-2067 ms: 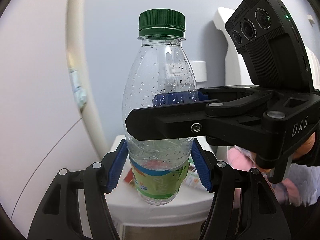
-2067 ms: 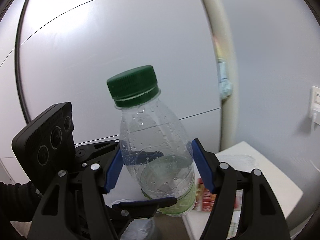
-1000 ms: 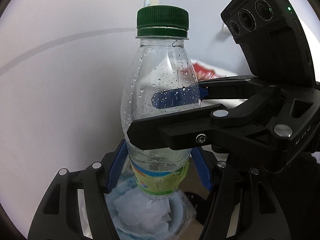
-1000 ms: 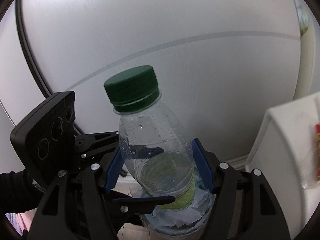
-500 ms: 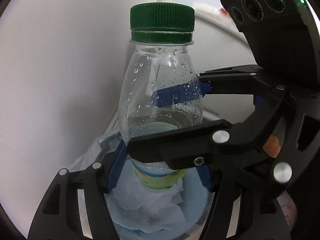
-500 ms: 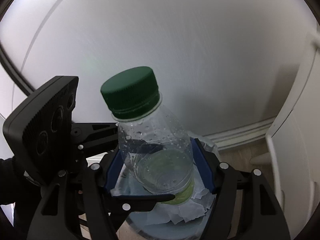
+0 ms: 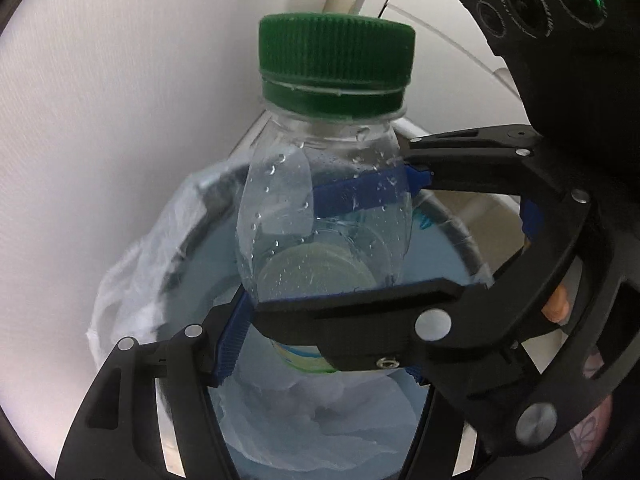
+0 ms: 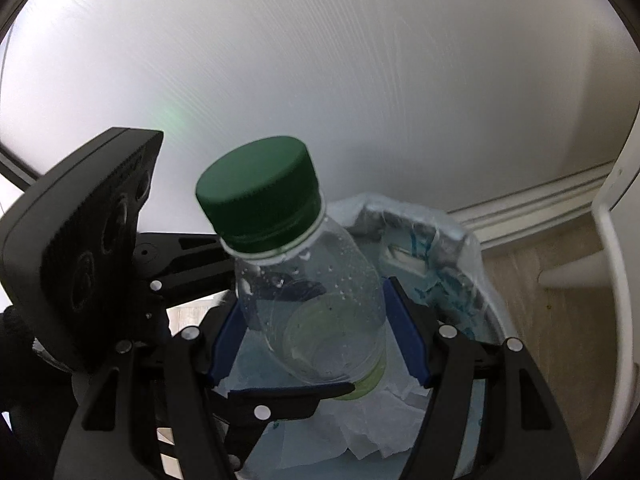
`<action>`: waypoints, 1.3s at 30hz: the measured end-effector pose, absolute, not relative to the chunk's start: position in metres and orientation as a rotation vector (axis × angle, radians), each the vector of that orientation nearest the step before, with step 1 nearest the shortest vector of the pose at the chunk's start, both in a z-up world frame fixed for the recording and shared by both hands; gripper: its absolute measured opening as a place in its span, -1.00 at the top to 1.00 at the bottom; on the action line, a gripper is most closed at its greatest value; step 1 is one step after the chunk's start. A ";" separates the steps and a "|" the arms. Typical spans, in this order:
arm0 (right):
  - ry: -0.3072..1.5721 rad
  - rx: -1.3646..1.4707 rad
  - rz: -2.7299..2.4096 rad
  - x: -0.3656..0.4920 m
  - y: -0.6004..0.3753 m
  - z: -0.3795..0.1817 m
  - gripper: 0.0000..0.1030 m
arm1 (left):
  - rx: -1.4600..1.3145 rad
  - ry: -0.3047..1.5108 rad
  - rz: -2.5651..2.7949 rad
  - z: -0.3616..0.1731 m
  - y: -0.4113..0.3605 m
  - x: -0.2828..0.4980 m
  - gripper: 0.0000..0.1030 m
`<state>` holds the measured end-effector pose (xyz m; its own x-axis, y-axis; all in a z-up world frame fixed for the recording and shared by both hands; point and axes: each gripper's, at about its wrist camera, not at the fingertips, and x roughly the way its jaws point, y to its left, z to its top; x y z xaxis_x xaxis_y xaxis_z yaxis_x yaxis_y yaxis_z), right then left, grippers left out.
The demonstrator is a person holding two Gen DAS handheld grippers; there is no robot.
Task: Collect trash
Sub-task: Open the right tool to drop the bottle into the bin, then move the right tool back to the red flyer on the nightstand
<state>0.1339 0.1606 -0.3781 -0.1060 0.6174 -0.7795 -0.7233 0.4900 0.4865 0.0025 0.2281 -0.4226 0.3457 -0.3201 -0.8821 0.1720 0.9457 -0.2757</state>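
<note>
Wall (image 7: 100, 120): on the left we see a smooth pale surface with a fine grain, it curves only because of the lens
Bin liner (image 7: 132, 276): thin, wrinkled, half-transparent plastic, folded over the round rim of the bin (image 8: 486, 320)
Left gripper (image 7: 320, 344): we see black hard plastic fingers with ribbed blue pads; its jaws stand medium wide and are closed on the lower part of the bottle
Bottle (image 7: 320, 216): clear thin plastic with a rounded shoulder and small water drops inside; it has a green label band at the base; we hold it upright over the open bin, both grippers on it
Cap (image 7: 336, 68): dark green, round, with fine ridges on the side, screwed on
Paper (image 8: 384, 436): white, crumpled sheets lie inside the bin under the bottle
Right gripper (image 8: 316, 352): same black fingers and blue pads; its jaws press the bottle body from both sides, crossing the left one
Floor (image 8: 532, 276): pale wood pattern, beside a white baseboard
</note>
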 end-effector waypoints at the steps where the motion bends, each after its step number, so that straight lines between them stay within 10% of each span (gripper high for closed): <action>1: 1.242 -0.109 1.132 0.134 0.160 -0.380 -0.24 | -0.141 1.182 -0.319 -0.425 0.227 0.004 -0.19; 8: 1.222 -0.137 1.113 0.136 0.165 -0.387 -0.25 | -0.138 1.181 -0.314 -0.427 0.230 0.009 -0.29; 11: 1.172 -0.160 1.103 0.132 0.162 -0.376 -0.74 | -0.112 1.172 -0.289 -0.432 0.225 0.002 -0.51; 16: 1.118 -0.130 1.059 0.138 0.150 -0.356 -0.74 | -0.092 1.126 -0.281 -0.419 0.225 -0.002 -0.87; 39: 0.892 -0.035 0.927 0.097 0.054 -0.218 -0.87 | -0.127 0.846 -0.089 -0.271 0.206 -0.073 -0.89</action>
<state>0.0967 0.0544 -0.2178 0.2802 0.6780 -0.6796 -0.7052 0.6257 0.3335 -0.0726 0.2059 -0.2711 0.6600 -0.1288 -0.7402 0.0279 0.9887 -0.1472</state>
